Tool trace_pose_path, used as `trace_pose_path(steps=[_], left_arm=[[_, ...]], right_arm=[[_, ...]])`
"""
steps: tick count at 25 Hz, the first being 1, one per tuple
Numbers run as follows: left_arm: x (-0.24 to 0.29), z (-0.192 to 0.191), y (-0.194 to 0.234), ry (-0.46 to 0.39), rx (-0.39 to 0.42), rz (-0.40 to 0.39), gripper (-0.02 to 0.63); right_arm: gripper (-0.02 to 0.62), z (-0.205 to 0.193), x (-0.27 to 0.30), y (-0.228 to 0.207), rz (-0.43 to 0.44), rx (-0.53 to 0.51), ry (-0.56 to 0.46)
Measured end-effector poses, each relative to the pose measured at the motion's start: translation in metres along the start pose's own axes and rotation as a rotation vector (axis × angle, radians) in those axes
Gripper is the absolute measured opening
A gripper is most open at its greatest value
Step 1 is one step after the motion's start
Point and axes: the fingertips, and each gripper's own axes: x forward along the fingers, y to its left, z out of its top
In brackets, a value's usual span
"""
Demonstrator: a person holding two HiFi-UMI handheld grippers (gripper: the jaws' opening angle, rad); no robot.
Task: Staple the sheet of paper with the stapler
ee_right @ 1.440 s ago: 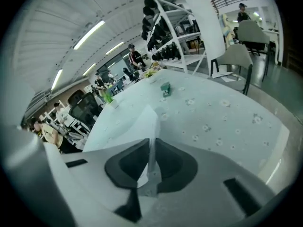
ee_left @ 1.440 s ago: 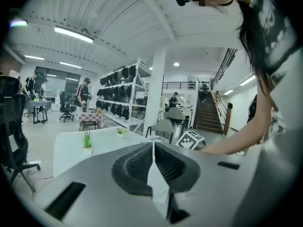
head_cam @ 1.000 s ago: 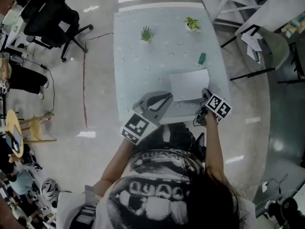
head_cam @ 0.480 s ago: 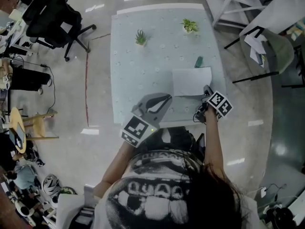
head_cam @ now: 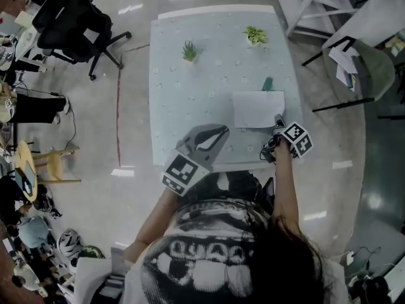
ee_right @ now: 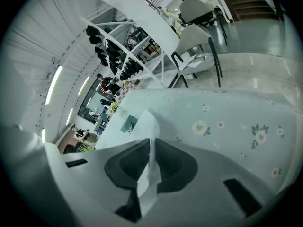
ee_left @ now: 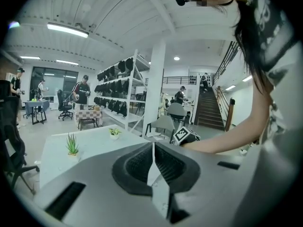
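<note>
A white sheet of paper lies on the flowered tablecloth, right of the middle. Just beyond its far edge lies a small green stapler. My right gripper is shut on the sheet's near right corner. In the right gripper view the sheet curls up out of the jaws of that gripper, with the stapler behind it. My left gripper hovers over the table's front edge, left of the paper. Its jaws meet with nothing held.
Two small potted plants stand at the table's far side. A black office chair is on the floor to the left, a pale chair to the right. People and shelving fill the background.
My right gripper has carried the paper's corner away from me, so the sheet now lies closer to the stapler. The left gripper has barely shifted.
</note>
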Motion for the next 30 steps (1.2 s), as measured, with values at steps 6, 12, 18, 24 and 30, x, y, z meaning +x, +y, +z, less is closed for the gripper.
trace_pose_path(steps=[6, 12, 18, 24, 30], left_arm=[[-0.002, -0.004, 0.007, 0.004, -0.008, 0.003, 0.012], [-0.007, -0.008, 0.008, 0.009, -0.006, -0.008, 0.012], [-0.012, -0.011, 0.011, 0.010, -0.008, -0.009, 0.012], [-0.015, -0.013, 0.014, 0.008, -0.010, -0.010, 0.012], [-0.012, -0.015, 0.012, 0.008, -0.010, -0.023, 0.012]], right_arm=[[0.043, -0.002, -0.002, -0.009, -0.011, 0.101, -0.035], [0.043, 0.007, -0.003, -0.010, -0.008, 0.204, -0.121], [0.043, 0.008, 0.002, -0.006, -0.025, 0.219, -0.150], [0.121, 0.007, 0.002, 0.001, -0.021, 0.144, -0.142], [0.179, 0.004, -0.007, 0.006, -0.030, 0.004, -0.112]])
